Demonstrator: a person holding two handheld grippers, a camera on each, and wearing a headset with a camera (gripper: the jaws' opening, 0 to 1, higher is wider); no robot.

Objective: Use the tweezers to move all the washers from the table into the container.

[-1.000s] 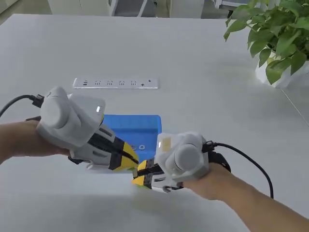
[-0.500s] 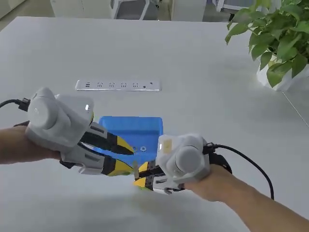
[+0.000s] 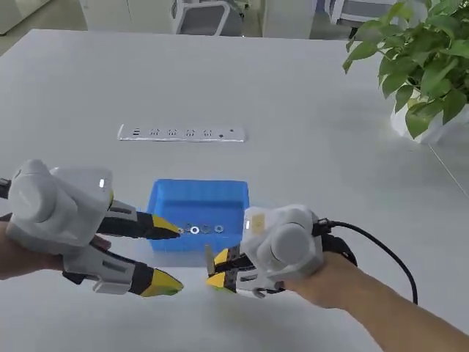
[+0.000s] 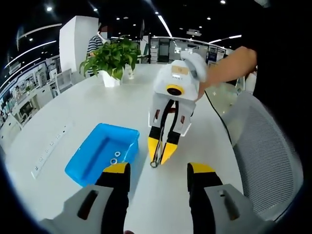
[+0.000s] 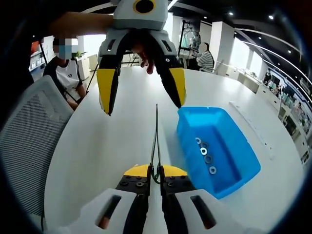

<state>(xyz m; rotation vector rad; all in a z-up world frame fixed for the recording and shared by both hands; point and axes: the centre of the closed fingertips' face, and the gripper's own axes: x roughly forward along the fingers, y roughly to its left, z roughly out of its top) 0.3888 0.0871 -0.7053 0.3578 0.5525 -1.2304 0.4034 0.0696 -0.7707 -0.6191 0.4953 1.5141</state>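
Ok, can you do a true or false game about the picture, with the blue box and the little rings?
1. The washers lie inside the blue container. True.
2. The left hand-held gripper is shut on the tweezers. False: it is open and holds nothing. The right hand-held gripper is the one shut on the tweezers.
3. The plant stands right beside the container. False: it stands well away, at the far right side of the table.
4. A power strip lies on the table beyond the container. True.
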